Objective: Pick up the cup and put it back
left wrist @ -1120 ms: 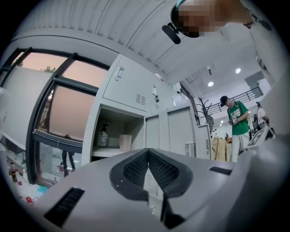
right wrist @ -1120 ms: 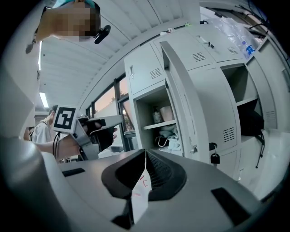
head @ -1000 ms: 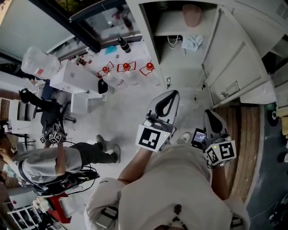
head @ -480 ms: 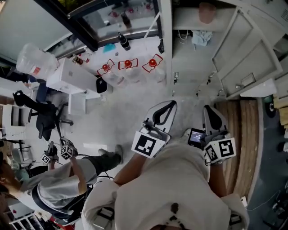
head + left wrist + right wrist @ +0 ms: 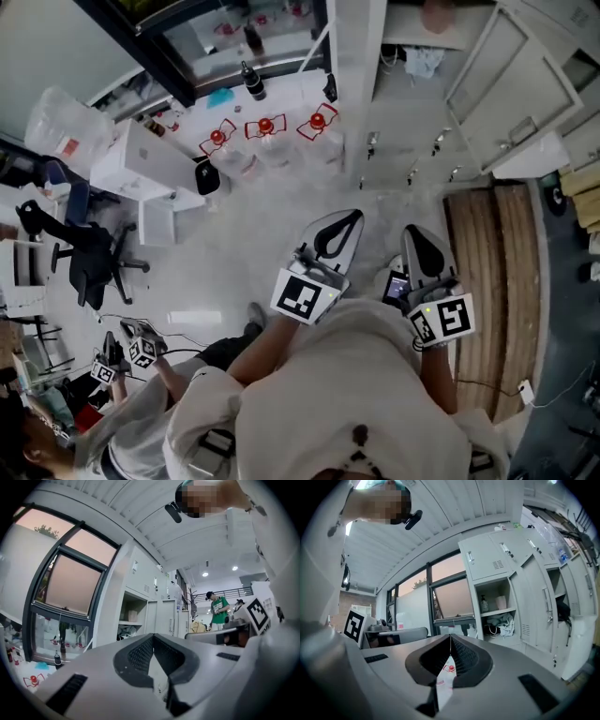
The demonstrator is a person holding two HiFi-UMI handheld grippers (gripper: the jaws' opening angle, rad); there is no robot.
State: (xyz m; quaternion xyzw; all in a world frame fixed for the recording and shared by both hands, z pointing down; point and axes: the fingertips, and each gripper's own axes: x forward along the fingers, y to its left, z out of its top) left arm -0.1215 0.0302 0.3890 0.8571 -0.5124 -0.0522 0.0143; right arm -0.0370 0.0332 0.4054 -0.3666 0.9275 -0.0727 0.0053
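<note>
Grippers: left gripper jaws together, empty; right gripper likewise; cup: upright on open locker shelf, beside bottle, well apart from both grippers; risk: reaching with jaws unopened would likely topple it.

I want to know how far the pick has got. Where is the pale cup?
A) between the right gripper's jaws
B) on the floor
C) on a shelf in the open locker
C: the cup stands on the locker shelf beside a bottle, with a cloth below.
</note>
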